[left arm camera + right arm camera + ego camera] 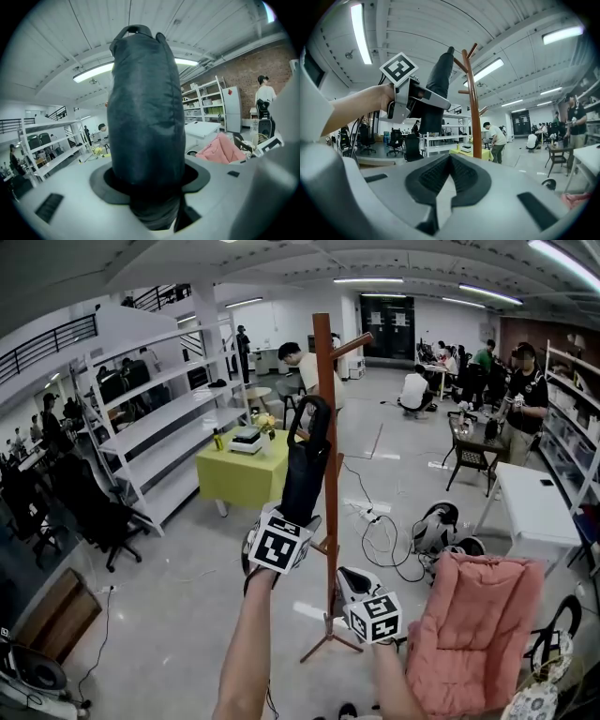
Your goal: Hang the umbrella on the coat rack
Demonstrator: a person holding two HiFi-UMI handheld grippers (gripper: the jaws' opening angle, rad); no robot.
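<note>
Black fabric fills the left gripper (292,521), jaws spread wide and clamped round the furled umbrella (307,460), held upright just beside the coat rack (326,381) pole, below its upper peg (349,346). The right gripper (361,592) is pinched together, empty (idling near the rack's base). Best play: raise the top loop (133,30) above the peg, then hook it over. The umbrella is dark, sleeved and bulky.

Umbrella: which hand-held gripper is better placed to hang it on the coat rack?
Left. The left hand-held gripper holds the umbrella up beside the coat rack. The right hand-held gripper is shut, empty and lower.
</note>
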